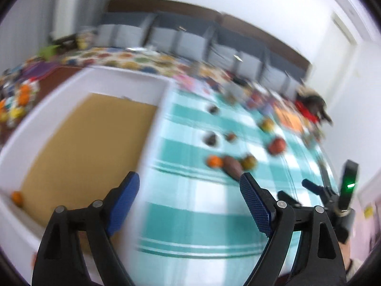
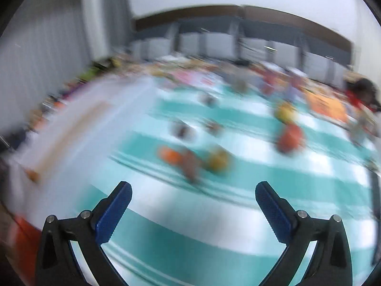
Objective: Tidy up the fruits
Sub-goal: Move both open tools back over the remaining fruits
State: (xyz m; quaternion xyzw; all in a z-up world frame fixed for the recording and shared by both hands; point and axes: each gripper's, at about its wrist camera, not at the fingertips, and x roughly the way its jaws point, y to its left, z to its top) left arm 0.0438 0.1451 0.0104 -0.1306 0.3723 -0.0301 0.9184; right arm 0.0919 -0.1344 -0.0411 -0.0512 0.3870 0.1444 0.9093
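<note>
Several fruits lie loose on a teal-and-white checked cloth (image 1: pixel 190 214): an orange (image 1: pixel 213 161), a brown oblong fruit (image 1: pixel 232 166), a yellow-green fruit (image 1: pixel 248 162), a red fruit (image 1: pixel 277 145) and darker ones further back. A white tray (image 1: pixel 152 128) with a tan floor stands on the left and holds one small orange (image 1: pixel 17 198) in its near corner. My left gripper (image 1: pixel 189 182) is open and empty, above the tray's right wall. My right gripper (image 2: pixel 193 190) is open and empty above the cloth, short of the orange (image 2: pixel 170 155). It also shows in the left wrist view (image 1: pixel 295 189). Both views are blurred.
A colourful patterned cloth (image 1: pixel 133 59) with many small items covers the far table. Grey chairs (image 1: pixel 190 43) line the back wall. A figure in red and black (image 1: pixel 312 109) is at the far right. An orange sheet (image 2: pixel 326 106) lies at the back right.
</note>
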